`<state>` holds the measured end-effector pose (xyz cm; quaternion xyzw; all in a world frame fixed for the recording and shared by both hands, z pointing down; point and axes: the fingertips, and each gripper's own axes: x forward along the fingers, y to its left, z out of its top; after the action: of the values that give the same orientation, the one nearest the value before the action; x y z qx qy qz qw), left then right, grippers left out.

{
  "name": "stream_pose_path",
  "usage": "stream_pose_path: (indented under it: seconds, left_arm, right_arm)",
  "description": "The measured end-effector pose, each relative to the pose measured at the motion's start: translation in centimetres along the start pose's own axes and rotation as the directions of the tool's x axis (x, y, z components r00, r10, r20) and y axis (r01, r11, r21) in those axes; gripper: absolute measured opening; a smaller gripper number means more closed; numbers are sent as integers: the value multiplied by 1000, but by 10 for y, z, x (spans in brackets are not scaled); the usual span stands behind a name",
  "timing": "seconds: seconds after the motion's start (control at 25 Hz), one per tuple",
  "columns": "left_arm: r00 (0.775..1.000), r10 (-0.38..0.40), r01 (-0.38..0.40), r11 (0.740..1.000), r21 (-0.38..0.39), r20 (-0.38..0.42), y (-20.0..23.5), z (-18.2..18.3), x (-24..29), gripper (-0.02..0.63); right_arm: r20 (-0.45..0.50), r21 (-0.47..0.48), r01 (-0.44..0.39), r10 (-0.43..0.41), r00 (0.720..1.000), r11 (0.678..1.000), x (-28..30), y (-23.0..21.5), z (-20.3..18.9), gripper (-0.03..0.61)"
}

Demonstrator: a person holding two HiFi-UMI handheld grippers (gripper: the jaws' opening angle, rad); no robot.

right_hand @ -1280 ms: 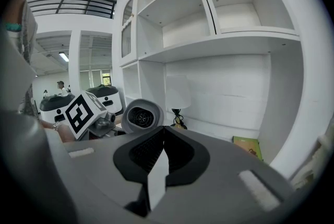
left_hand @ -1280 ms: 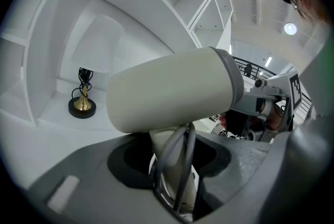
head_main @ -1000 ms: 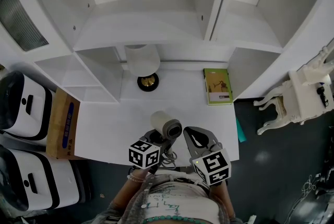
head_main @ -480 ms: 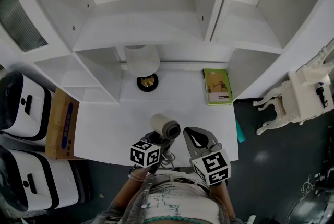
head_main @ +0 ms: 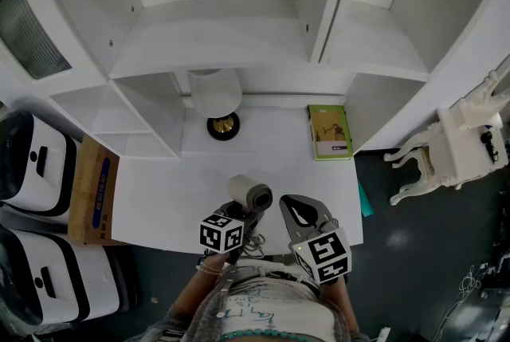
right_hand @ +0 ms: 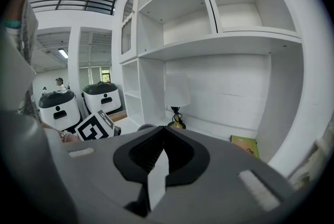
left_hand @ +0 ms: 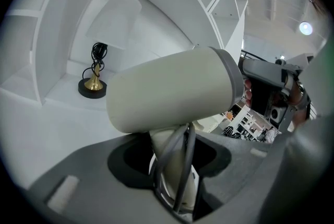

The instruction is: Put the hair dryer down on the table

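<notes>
The hair dryer [head_main: 249,193] is cream with a grey nozzle end. It stands barrel-up over the front edge of the white table [head_main: 159,189]. My left gripper [head_main: 241,214] is shut on its handle. In the left gripper view the barrel [left_hand: 172,90] fills the middle, and the handle [left_hand: 168,176] with a grey cord looped along it sits between the jaws of the left gripper [left_hand: 175,152]. I cannot tell whether the dryer touches the table. My right gripper [head_main: 287,201] hovers just right of it, shut and empty; in its own view the right gripper [right_hand: 163,131] has its jaw tips meeting.
A white-shaded lamp [head_main: 217,92] with a brass base stands at the back of the table and a green book [head_main: 331,131] lies at the back right. Open white shelves rise behind. A cardboard box [head_main: 94,189] and white machines [head_main: 32,161] are at left, a white chair [head_main: 454,149] at right.
</notes>
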<state>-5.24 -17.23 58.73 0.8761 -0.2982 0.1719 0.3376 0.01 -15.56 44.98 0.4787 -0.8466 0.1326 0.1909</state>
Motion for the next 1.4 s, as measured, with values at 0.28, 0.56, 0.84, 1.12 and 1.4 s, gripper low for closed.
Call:
stream_pose_path:
  seconds: [0.28, 0.56, 0.84, 1.12, 1.4]
  left_arm:
    - [1000, 10, -10, 1000, -4, -18, 6, -9, 5, 183]
    - [999, 21, -22, 1000, -4, -35, 13, -17, 7, 183]
    - [999, 23, -24, 1000, -10, -48, 16, -22, 10, 183]
    - [997, 33, -33, 999, -2, -71, 21, -28, 17, 183]
    - [994, 51, -52, 999, -10, -92, 29, -36, 20, 183]
  right_arm:
    - [-7, -2, 11, -11, 1000, 1000, -3, 0, -3, 29]
    - [-12, -3, 18, -18, 1000, 1000, -6, 1, -4, 29]
    - [-17, -6, 19, -19, 1000, 1000, -6, 2, -5, 29]
    - [-19, -10, 21, -21, 1000, 1000, -6, 2, -6, 29]
    - [-25, -9, 26, -26, 999, 1000, -8, 1, -8, 29]
